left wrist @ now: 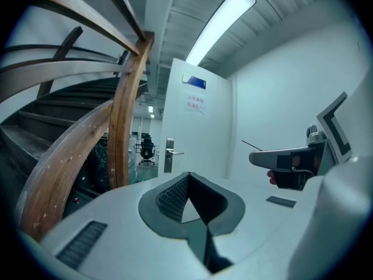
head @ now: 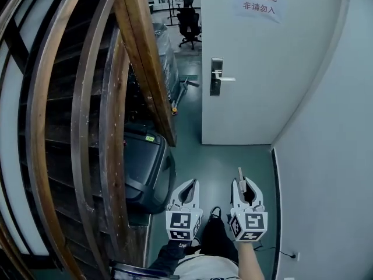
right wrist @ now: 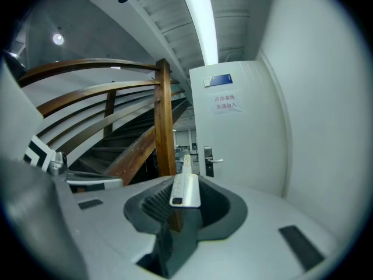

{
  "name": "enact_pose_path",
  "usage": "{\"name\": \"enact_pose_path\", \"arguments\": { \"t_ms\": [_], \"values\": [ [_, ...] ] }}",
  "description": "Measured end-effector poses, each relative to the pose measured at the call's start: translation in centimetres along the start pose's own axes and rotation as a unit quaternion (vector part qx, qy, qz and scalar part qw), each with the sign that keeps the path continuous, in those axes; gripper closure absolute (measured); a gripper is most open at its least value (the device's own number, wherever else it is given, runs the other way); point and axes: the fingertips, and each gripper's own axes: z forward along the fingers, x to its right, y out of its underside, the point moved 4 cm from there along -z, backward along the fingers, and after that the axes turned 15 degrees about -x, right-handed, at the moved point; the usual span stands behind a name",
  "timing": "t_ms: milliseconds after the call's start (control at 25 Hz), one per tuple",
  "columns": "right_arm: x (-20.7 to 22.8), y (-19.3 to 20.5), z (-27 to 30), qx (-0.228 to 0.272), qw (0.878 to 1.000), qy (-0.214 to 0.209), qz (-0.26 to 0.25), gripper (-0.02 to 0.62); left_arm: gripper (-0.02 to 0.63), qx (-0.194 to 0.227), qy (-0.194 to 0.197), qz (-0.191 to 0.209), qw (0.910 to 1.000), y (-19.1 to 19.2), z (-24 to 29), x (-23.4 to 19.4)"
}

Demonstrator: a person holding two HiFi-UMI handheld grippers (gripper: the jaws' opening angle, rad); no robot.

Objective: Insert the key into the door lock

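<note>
A white door (head: 256, 69) stands ahead, with a metal lock plate and lever handle (head: 217, 76) on its left edge. The plate also shows small in the left gripper view (left wrist: 169, 155) and in the right gripper view (right wrist: 208, 160). My right gripper (head: 243, 181) is shut on a flat silver key (right wrist: 185, 186), whose blade (head: 239, 172) points toward the door. My left gripper (head: 193, 183) hangs beside it with its jaws shut and nothing between them (left wrist: 187, 174). Both grippers are low and well short of the door. The right gripper (left wrist: 291, 158) appears at the right of the left gripper view.
A curved wooden staircase with railings (head: 140, 63) fills the left. Beneath it sits a dark bin (head: 145, 168). A pale wall (head: 326, 156) closes the right side, with a socket (head: 294, 254) low down. A paper sign (head: 259, 2) hangs on the door. An office chair (head: 189, 22) stands beyond.
</note>
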Motion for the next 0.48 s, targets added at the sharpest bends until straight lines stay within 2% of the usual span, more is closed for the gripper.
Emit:
{"name": "enact_pose_path", "arguments": {
  "t_ms": [200, 480],
  "values": [
    [1.8, -2.0, 6.1, 0.002, 1.000, -0.011, 0.000, 0.489, 0.600, -0.002, -0.016, 0.001, 0.9999, -2.0, 5.1, -2.4],
    [6.2, -7.9, 16.9, 0.009, 0.999, -0.038, -0.011, 0.489, 0.601, 0.006, -0.051, 0.010, 0.9986, -8.5, 15.6, -5.5]
  ]
}}
